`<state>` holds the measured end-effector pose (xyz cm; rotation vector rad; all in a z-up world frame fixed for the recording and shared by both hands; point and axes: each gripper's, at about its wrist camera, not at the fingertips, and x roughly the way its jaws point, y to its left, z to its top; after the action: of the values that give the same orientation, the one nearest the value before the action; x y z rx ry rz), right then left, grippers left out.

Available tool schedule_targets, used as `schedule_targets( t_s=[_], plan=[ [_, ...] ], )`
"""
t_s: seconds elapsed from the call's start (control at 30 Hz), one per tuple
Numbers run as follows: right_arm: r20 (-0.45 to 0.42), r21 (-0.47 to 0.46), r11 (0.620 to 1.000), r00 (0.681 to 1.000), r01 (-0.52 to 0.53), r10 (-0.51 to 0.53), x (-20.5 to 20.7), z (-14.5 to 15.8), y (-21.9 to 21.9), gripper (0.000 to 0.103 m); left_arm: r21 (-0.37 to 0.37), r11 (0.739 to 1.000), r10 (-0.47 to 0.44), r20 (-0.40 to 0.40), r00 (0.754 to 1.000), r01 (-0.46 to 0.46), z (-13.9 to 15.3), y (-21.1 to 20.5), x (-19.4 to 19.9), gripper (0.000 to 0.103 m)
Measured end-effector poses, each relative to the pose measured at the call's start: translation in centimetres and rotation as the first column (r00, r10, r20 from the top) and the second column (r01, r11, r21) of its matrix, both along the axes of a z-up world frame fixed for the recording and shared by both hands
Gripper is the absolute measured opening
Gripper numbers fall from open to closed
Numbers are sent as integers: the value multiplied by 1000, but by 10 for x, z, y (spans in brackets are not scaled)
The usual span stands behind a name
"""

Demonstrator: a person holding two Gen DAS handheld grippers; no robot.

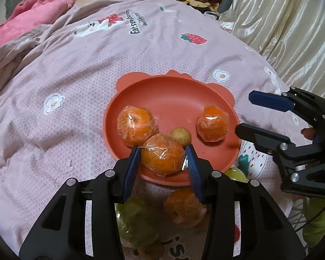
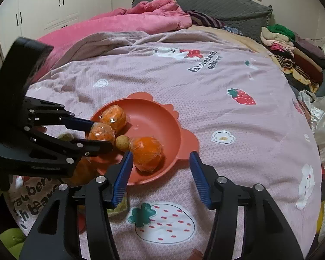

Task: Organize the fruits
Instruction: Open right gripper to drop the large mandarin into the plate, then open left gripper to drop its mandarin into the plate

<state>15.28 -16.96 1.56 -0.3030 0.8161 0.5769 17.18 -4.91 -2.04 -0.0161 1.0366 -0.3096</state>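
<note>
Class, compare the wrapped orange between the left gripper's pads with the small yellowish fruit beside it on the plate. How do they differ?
The orange is larger; the yellowish fruit is much smaller. The orange is film-wrapped; the yellowish fruit is bare. The orange sits clamped in the left gripper; the yellowish fruit lies free. Both are roundish and over the red plate.

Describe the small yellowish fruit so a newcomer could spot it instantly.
Find the red plate on the pink bedspread. Near its middle, among three plastic-wrapped oranges, sits the small yellowish fruit. It alone is unwrapped, pale and much smaller.
</note>
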Motion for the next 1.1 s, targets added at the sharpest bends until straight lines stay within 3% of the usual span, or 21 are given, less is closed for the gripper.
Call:
schedule_targets(
  t_s=[0.6,0.93,1.1],
  plan=[
    [-7,23,999,999,36,-36,-12,1,-13,67,-7,1000,29,49,998,-29,15,8,-6,37],
    [-9,29,999,999,45,-45,-15,1,-14,73,-3,999,50,87,995,-50,26,14,-17,45],
    [-5,32,998,999,54,-54,-19,3,-13,81,-4,998,56,95,994,-56,29,15,-22,51]
  ],
)
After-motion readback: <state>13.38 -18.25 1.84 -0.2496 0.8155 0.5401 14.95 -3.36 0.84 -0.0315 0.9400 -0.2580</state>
